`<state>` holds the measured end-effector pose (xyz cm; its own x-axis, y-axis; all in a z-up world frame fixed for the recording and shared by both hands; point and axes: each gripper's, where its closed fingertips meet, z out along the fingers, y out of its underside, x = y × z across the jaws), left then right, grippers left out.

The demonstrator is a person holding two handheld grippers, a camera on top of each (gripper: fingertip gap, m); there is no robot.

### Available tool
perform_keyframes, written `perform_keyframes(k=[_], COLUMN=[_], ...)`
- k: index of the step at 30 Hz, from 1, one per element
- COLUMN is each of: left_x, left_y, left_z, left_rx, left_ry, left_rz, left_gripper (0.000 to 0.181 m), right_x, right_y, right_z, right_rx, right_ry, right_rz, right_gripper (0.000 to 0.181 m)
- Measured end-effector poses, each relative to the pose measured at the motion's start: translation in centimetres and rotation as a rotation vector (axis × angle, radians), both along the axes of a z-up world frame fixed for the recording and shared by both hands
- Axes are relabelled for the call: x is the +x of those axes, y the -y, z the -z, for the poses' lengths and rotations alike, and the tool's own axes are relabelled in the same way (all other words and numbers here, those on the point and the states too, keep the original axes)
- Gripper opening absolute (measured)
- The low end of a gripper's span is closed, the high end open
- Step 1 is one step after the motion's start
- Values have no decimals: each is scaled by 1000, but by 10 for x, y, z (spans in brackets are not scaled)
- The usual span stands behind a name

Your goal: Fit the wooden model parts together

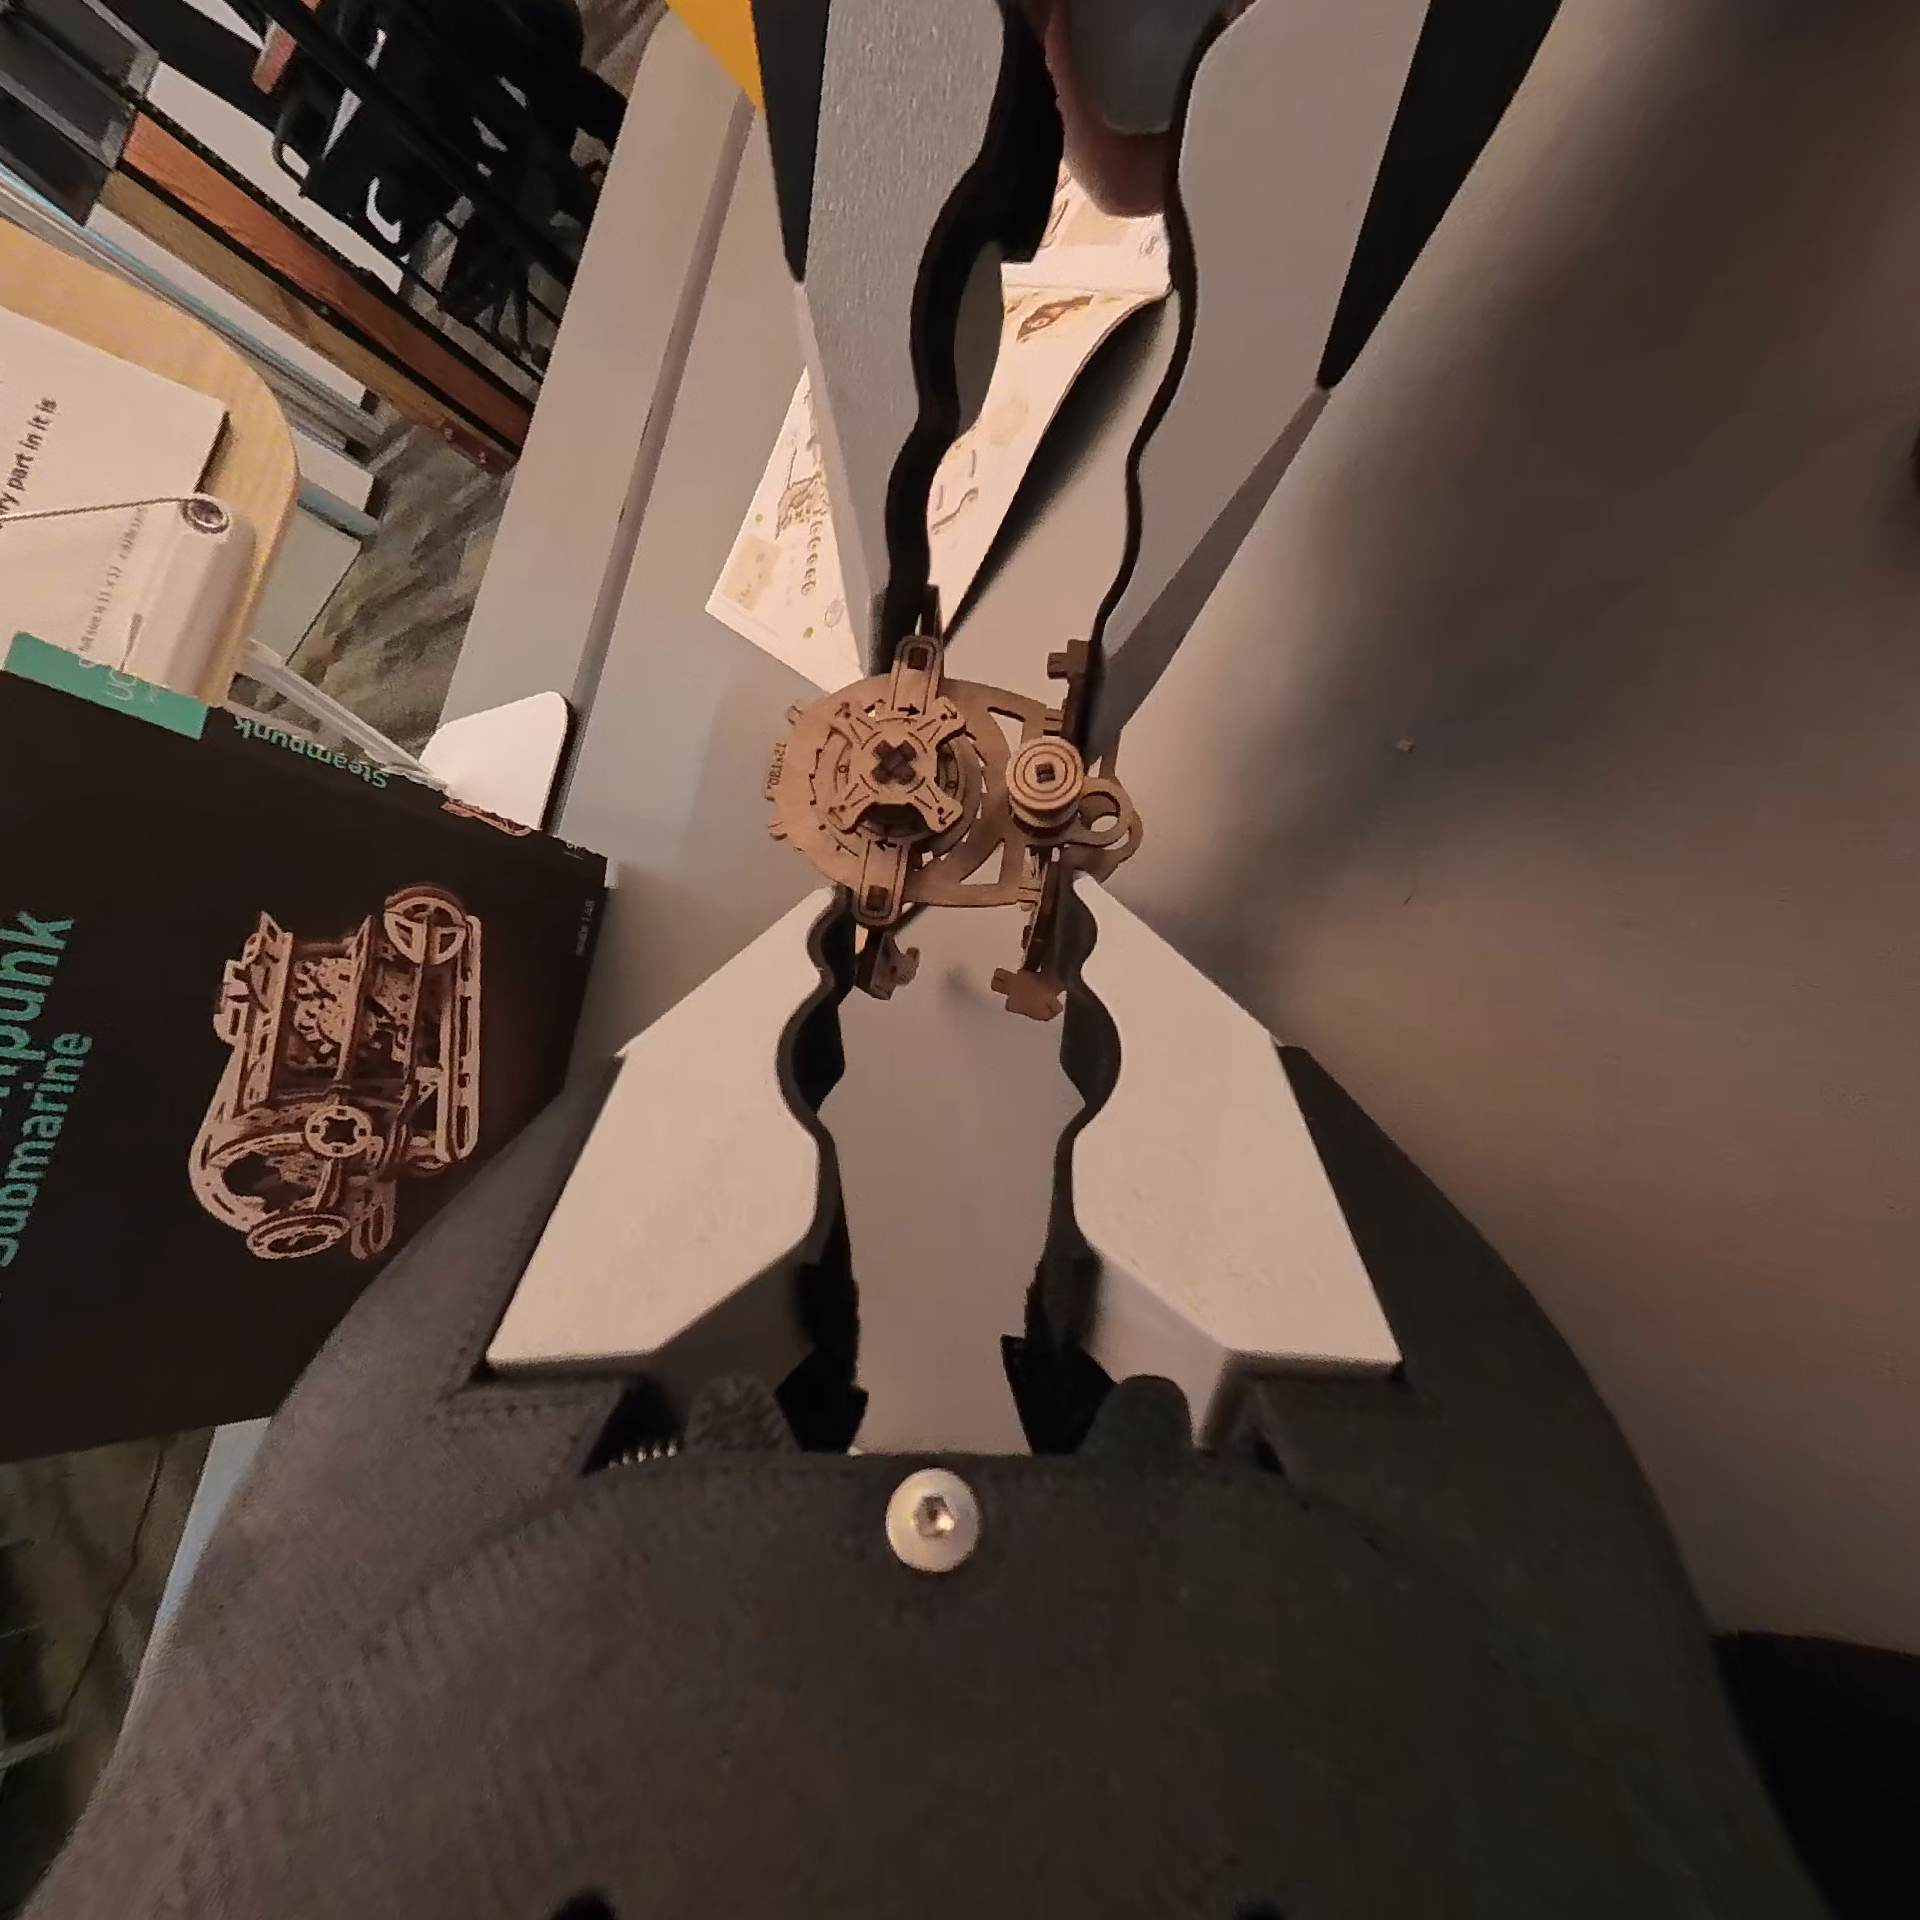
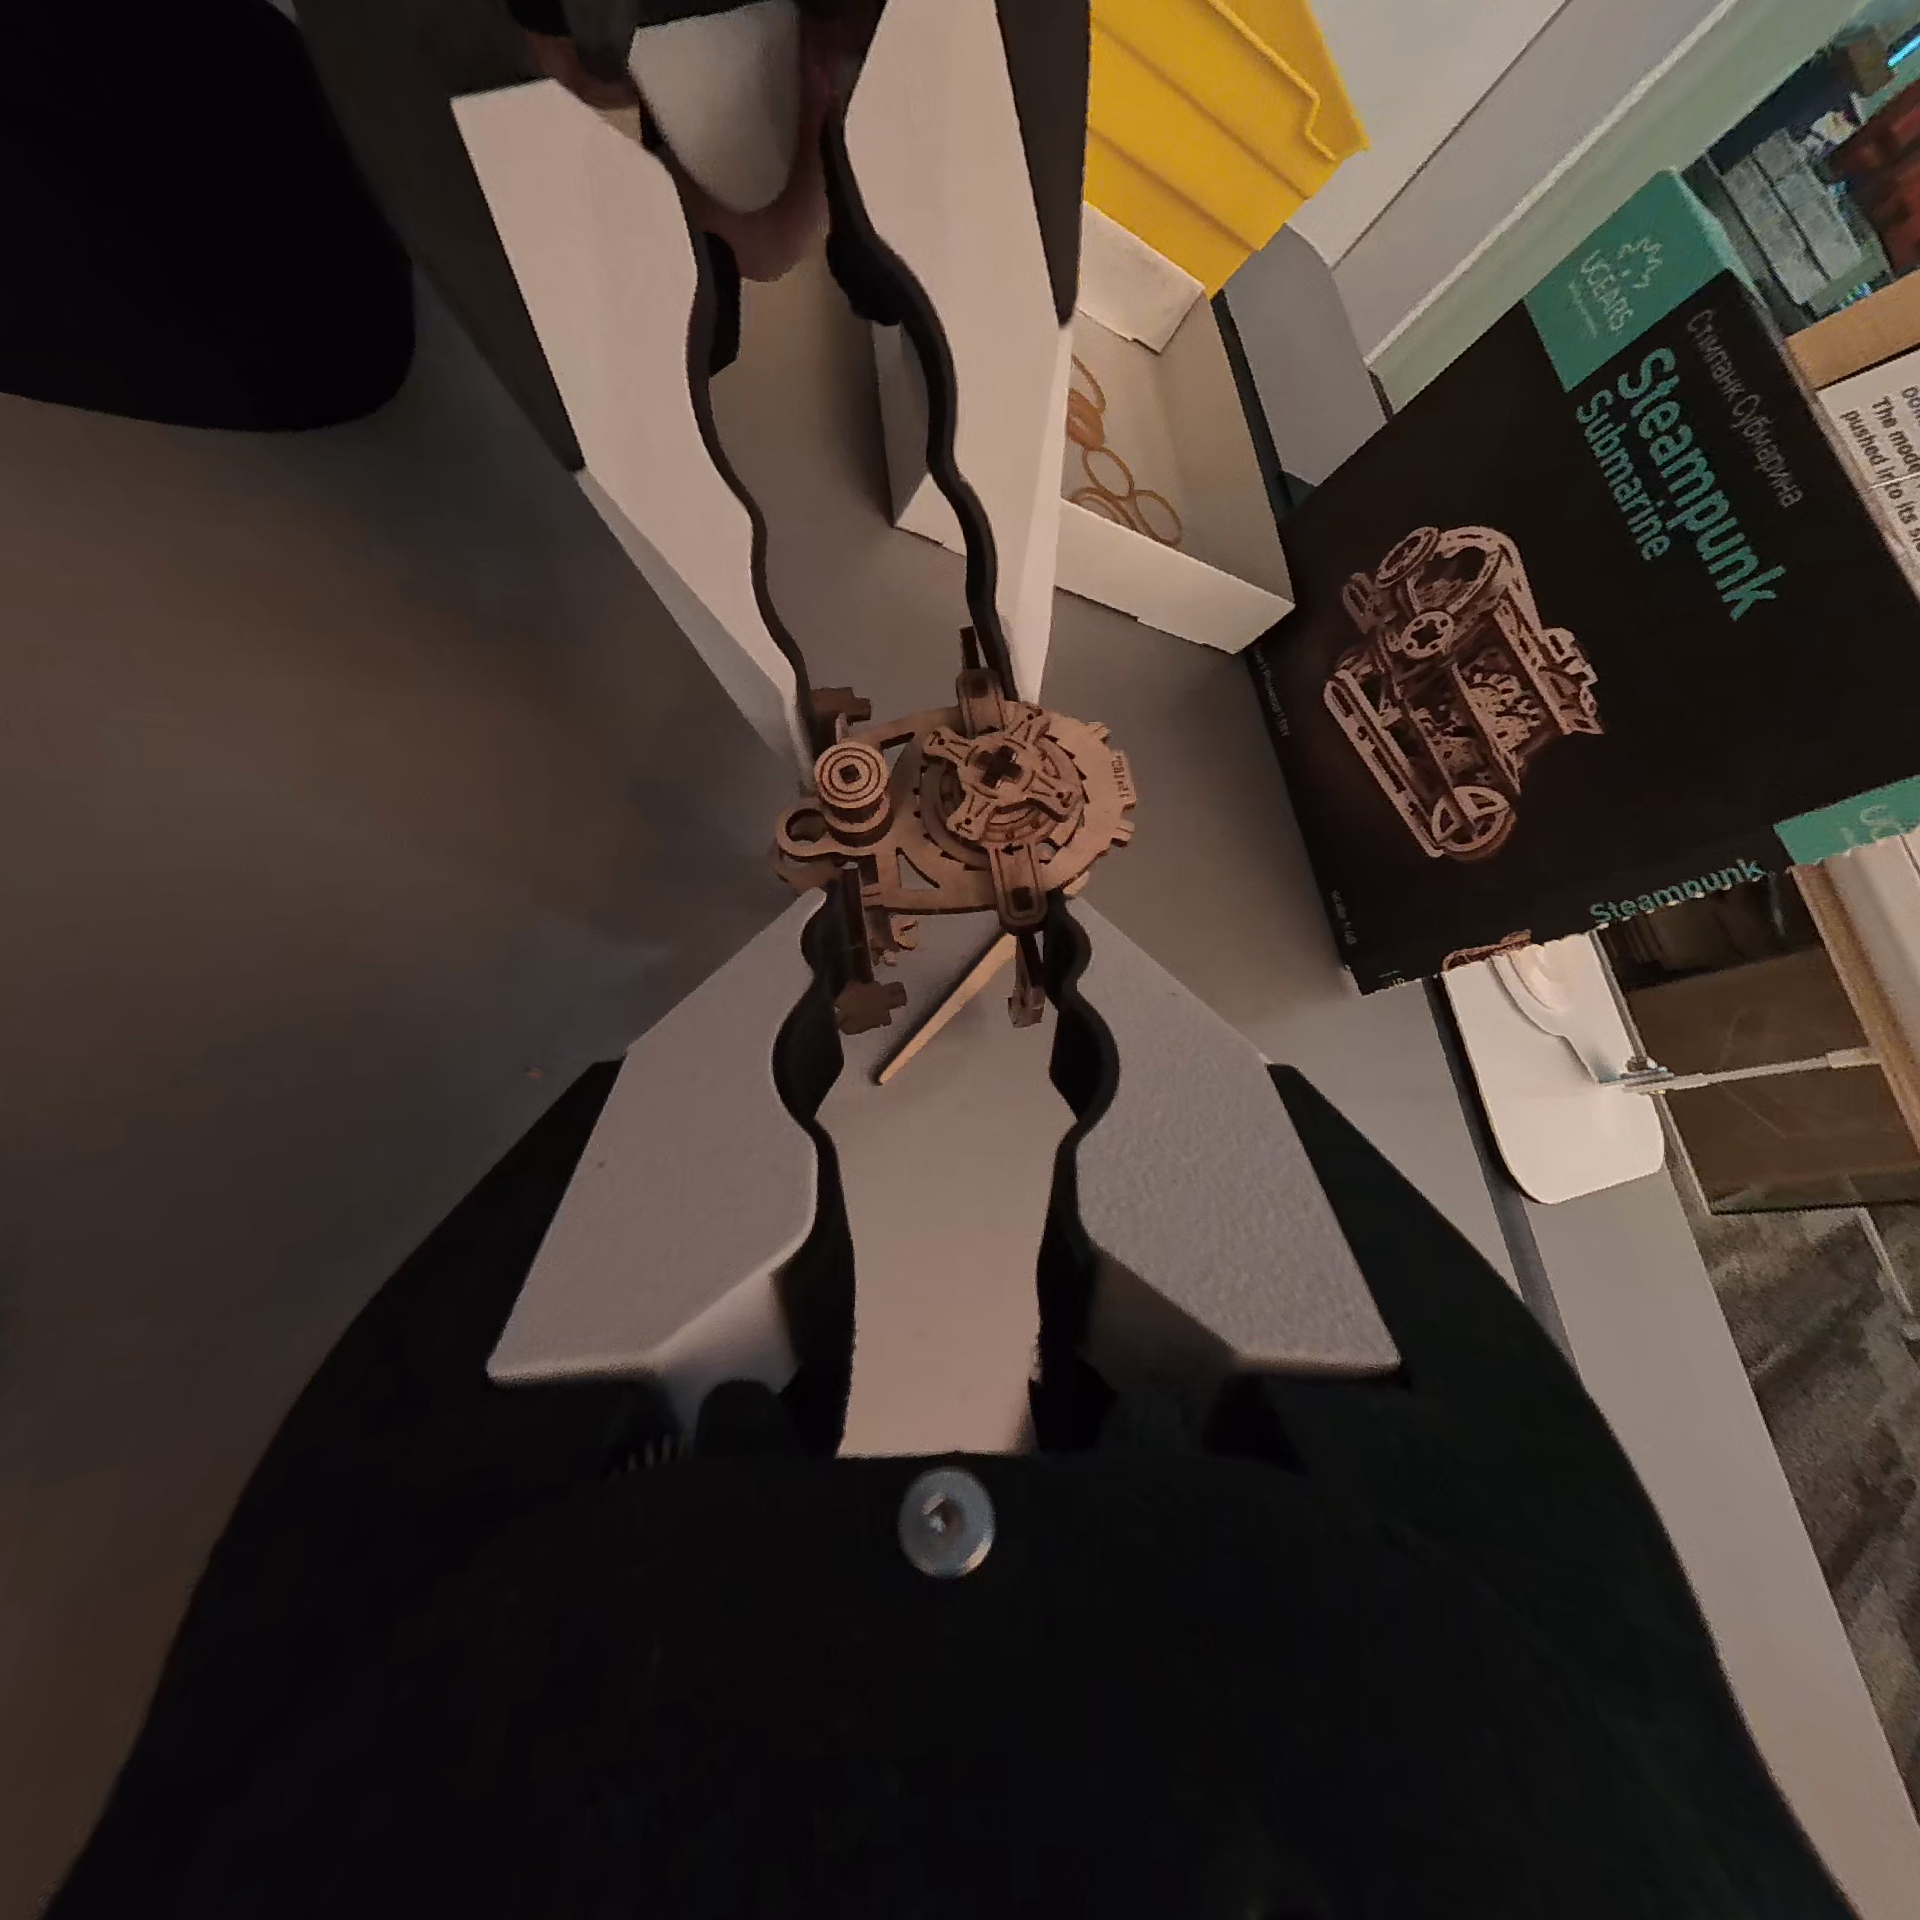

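Lettering runs across the dark model-kit box (image 2: pixel 1590 644), with a logo on its teal corner band. A white card (image 1: pixel 94 499) carries print, and the wooden assembly (image 1: pixel 914 800) a tiny engraved code.

Dark kit box (image 2: pixel 1590 665) with a teal band and a model picture is sitting right of the right gripper's fingers, and showing left of the left gripper's fingers in the other view (image 1: pixel 239 1049). Open white cardboard tray (image 2: pixel 1164 603) holding tan rubber bands (image 2: pixel 1127 499) is lying beyond the fingertips, to the right. Yellow bin (image 2: pixel 1205 135) is standing behind it. Printed instruction sheet (image 1: pixel 774 540) is lying beyond the left gripper's fingertips. Grey tabletop (image 2: pixel 364 727) is carrying it all.
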<state>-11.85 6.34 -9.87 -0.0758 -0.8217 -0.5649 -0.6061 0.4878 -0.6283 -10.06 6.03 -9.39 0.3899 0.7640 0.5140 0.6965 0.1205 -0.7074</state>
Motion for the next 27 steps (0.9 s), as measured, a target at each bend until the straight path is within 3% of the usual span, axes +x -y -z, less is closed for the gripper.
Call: perform_keyframes(k=[27], left_x=[-3], left_y=[5], left_z=[9], left_rx=[-20], left_ry=[-60], left_rz=[4], left_gripper=[36], right_x=[-2], right_y=[5], right_z=[8], right_rx=[-28], right_ry=[31], right_rz=[-2], right_gripper=[35])
